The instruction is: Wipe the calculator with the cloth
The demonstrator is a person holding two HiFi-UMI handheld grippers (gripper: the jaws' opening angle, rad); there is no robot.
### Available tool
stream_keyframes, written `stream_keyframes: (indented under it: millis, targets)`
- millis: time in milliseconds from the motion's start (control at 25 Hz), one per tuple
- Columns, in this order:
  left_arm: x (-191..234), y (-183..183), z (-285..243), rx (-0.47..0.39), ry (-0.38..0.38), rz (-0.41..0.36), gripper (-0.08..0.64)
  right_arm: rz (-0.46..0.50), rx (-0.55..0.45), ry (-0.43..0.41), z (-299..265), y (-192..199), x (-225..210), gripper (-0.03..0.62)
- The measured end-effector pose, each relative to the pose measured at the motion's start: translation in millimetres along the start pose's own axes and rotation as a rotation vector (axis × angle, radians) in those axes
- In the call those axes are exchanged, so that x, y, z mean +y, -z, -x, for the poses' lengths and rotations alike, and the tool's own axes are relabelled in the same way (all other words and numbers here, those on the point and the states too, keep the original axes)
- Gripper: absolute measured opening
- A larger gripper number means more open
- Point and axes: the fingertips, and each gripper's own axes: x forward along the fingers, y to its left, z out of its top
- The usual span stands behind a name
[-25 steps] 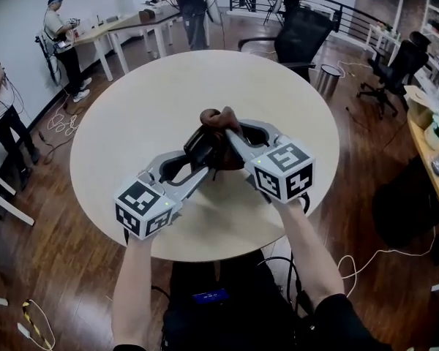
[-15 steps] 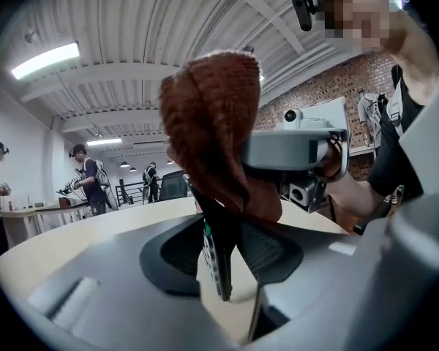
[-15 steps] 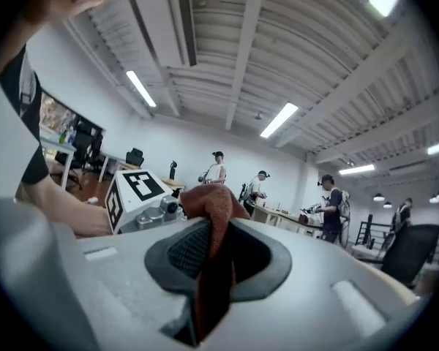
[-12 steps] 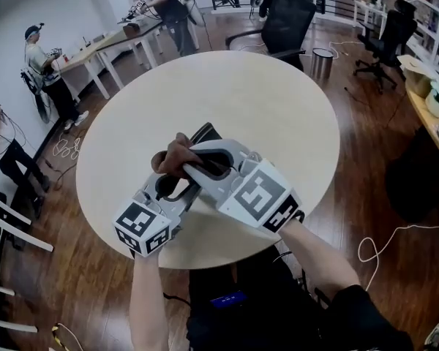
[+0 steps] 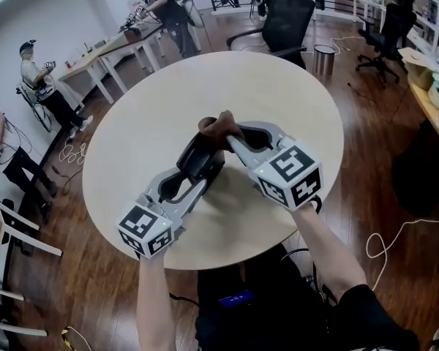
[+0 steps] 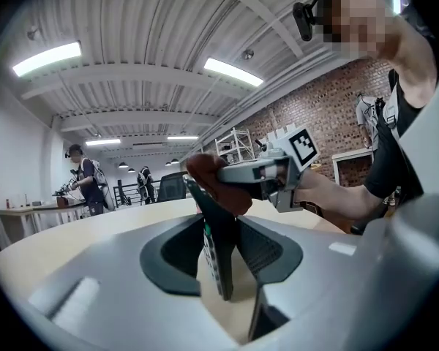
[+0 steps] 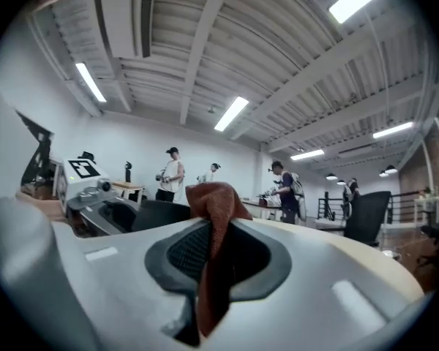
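Observation:
My left gripper [image 5: 199, 168] is shut on a black calculator [image 5: 196, 154] and holds it up on edge above the round table [image 5: 278, 101]. In the left gripper view the calculator [image 6: 218, 258] stands edge-on between the pads, with its keys facing left. My right gripper [image 5: 224, 134] is shut on a bunched brown cloth [image 5: 219, 125], which presses against the calculator's far end. The cloth [image 6: 218, 186] covers the calculator's upper tip, with the right gripper [image 6: 267, 172] behind it. Between the right jaws, the cloth [image 7: 214, 240] hangs folded.
A black office chair [image 5: 289, 20] and a metal bin [image 5: 323, 59] stand beyond the table. People work at desks [image 5: 117, 42] at the far left. A shelf counter [image 5: 435, 93] runs along the right. A cable [image 5: 395, 232] lies on the wooden floor.
The right gripper had drawn the cloth down along the calculator toward me half a second ago. It has since slid back up to the far end. The left gripper has held still.

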Motion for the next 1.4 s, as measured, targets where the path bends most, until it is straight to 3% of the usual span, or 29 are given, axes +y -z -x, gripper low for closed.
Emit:
stream_keyframes:
  millis: [160, 240, 320, 400, 520, 640, 720, 840, 960, 1040, 1120, 1280, 1400]
  targets:
    - [-2.8, -12.3, -17.9, 0.001, -0.004, -0.006, 0.144, 0.159, -0.063, -0.243, 14.3, -37.8, 68.4, 0.050]
    - [-4.5, -10.0, -16.2, 0.001, -0.005, -0.015, 0.144, 0.242, -0.027, -0.287, 10.3, -31.8, 95.2, 0.051]
    - [-7.8, -6.9, -15.6, 0.002, -0.001, -0.024, 0.144, 0.287, 0.010, -0.264, 6.6, -20.3, 96.6, 0.051]
    - [-11.0, -5.7, -16.6, 0.004, 0.004, -0.029, 0.144, 0.270, 0.018, -0.233, 4.9, -12.4, 82.7, 0.049]
    - [-10.0, -6.2, -14.9, -0.002, 0.006, -0.027, 0.144, 0.184, 0.024, -0.155, -2.5, 0.0, 45.4, 0.049]
    - [-8.3, -6.0, -11.0, -0.012, -0.004, -0.006, 0.144, 0.043, 0.084, 0.026, -3.8, 23.8, -18.0, 0.049]
    - [-8.2, -4.7, -9.2, -0.016, -0.004, -0.005, 0.144, 0.006, 0.066, 0.065, 3.8, 18.7, -25.1, 0.049]
    - [-7.2, -5.3, -9.1, -0.023, -0.002, -0.019, 0.144, 0.087, -0.045, -0.066, 13.1, -22.5, 33.6, 0.050]
    - [-9.4, -6.4, -8.7, -0.020, -0.009, -0.048, 0.144, 0.286, -0.099, -0.240, 14.8, -49.5, 114.9, 0.049]
    - [-13.0, -7.5, -7.7, -0.017, -0.016, -0.057, 0.143, 0.368, -0.090, -0.265, 12.4, -49.9, 133.9, 0.049]
    - [-16.9, -8.6, -5.9, -0.012, -0.015, -0.064, 0.143, 0.329, -0.076, -0.231, 7.0, -42.0, 115.0, 0.049]
    - [-21.5, -8.1, 3.1, -0.020, 0.006, -0.099, 0.141, 0.112, -0.073, -0.163, -2.1, -26.0, 51.8, 0.049]
    - [-22.2, -7.6, 6.2, -0.029, 0.004, -0.102, 0.141, 0.044, 0.003, -0.071, -8.0, 0.6, 1.6, 0.051]
